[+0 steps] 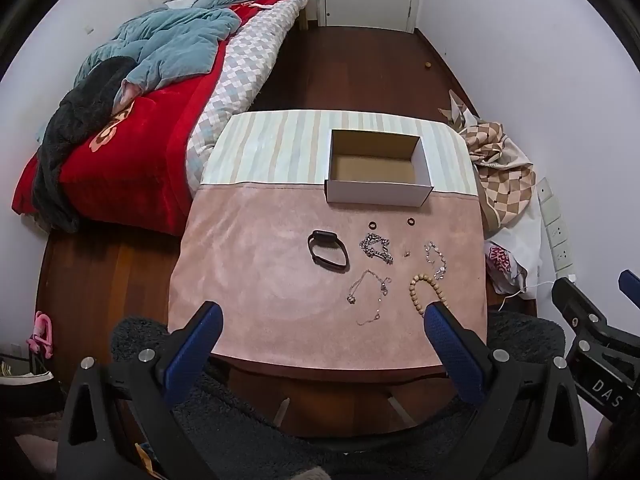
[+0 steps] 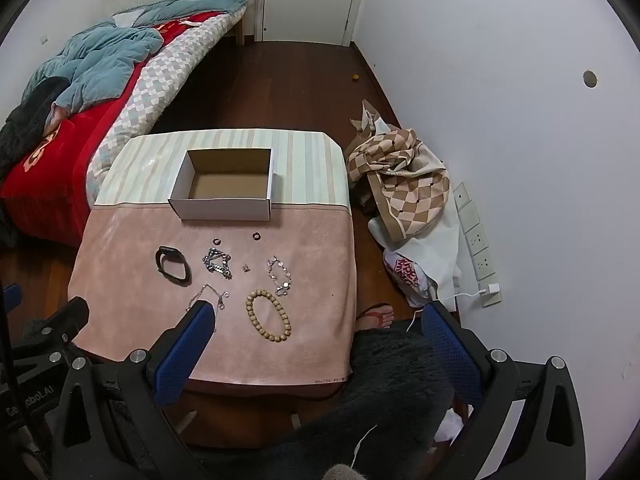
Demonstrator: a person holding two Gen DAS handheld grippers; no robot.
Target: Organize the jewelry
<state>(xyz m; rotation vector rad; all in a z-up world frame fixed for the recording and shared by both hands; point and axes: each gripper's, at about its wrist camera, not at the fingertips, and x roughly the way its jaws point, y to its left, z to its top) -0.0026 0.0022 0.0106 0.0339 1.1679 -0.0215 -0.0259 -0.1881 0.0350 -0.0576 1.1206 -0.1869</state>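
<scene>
An empty white cardboard box point(image 1: 378, 168) point(image 2: 224, 190) stands at the back of a small cloth-covered table point(image 1: 256, 264) point(image 2: 128, 264). In front of it lie a black watch band point(image 1: 328, 253) point(image 2: 173, 266), a silver chain bracelet point(image 1: 375, 248) point(image 2: 217, 263), two small dark rings point(image 1: 373, 225) point(image 1: 410, 221), a tiny earring point(image 2: 245, 267), a pearl bracelet point(image 1: 436, 260) point(image 2: 280, 276), a thin necklace point(image 1: 370, 294) point(image 2: 208, 294) and a wooden bead bracelet point(image 1: 422, 286) point(image 2: 269, 320). My left gripper point(image 1: 322, 316) hovers open above the table's near edge. My right gripper point(image 2: 318, 316) is open too, holding nothing.
A bed point(image 1: 136, 128) with red and blue bedding runs along the left. A checkered cloth heap point(image 2: 400, 176) and a wall power strip point(image 2: 476, 240) sit to the right. A sandalled foot point(image 2: 376, 318) and dark fuzzy clothing point(image 2: 392, 384) are near the table's front.
</scene>
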